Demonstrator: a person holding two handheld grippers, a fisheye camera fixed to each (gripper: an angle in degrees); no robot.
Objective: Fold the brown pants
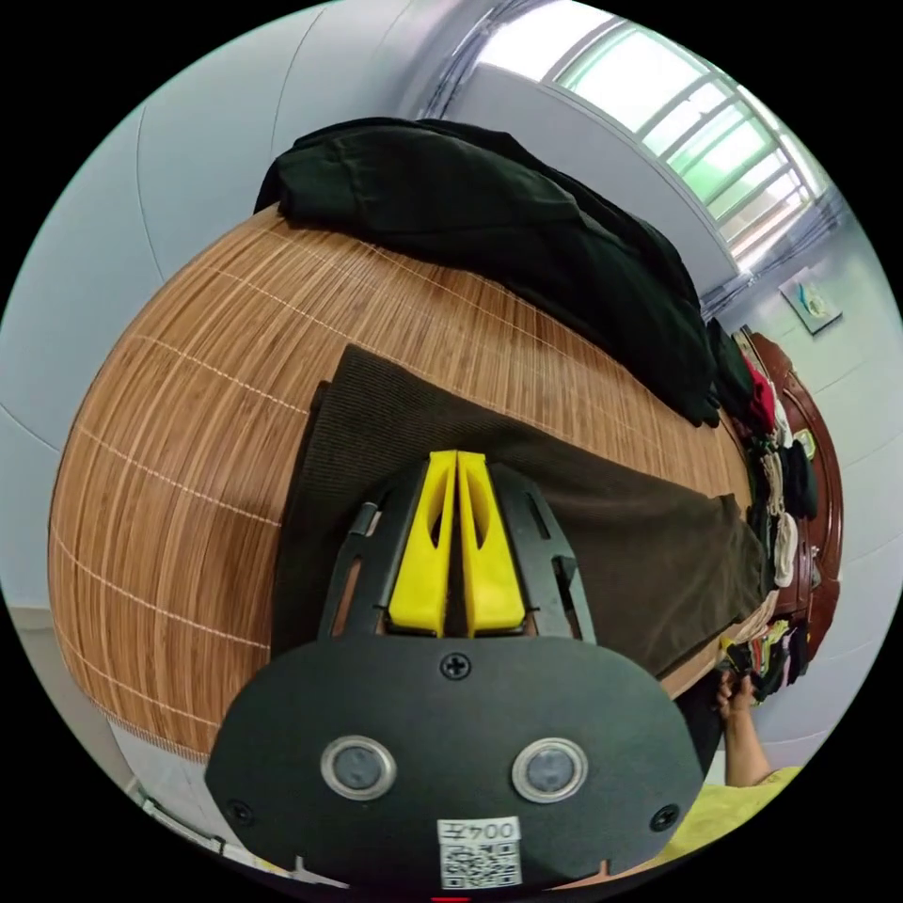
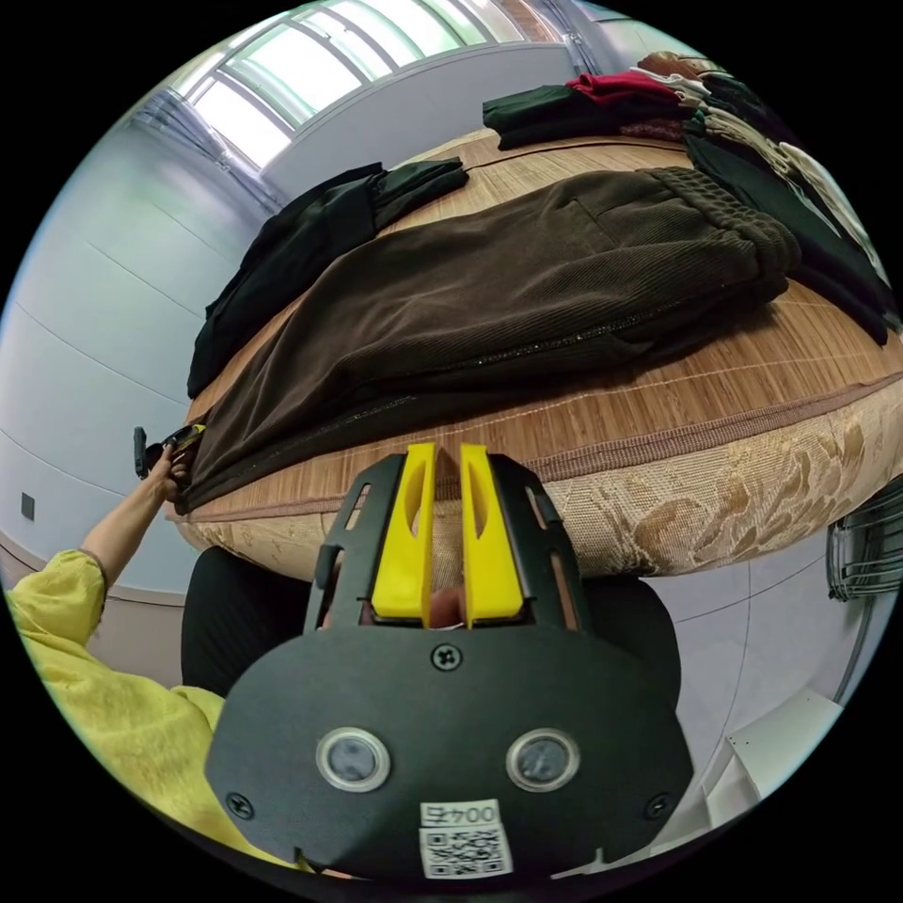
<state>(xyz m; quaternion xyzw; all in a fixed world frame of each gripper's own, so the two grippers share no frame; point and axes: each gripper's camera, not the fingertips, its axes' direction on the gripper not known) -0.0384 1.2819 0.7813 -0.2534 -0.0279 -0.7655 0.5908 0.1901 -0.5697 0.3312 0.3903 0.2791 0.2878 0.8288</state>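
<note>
The brown corduroy pants (image 2: 489, 292) lie flat and lengthwise on the bamboo mat (image 2: 752, 367), with the elastic waistband at the right. In the left gripper view the same pants (image 1: 602, 527) stretch away to the right. My left gripper (image 1: 456, 458) hovers over their leg end with its yellow jaws pressed together; I see no cloth between them. A hand holds that left gripper (image 2: 165, 444) at the hem end of the pants. My right gripper (image 2: 438, 453) is off the bed's near edge, jaws a narrow gap apart with nothing between them.
A black garment (image 1: 489, 216) lies along the far side of the mat (image 1: 188, 451), also visible as a black garment (image 2: 282, 254). Folded and loose clothes (image 2: 752, 122) are piled past the waistband. The patterned mattress side (image 2: 752, 499) faces me. A yellow sleeve (image 2: 85, 658) is at lower left.
</note>
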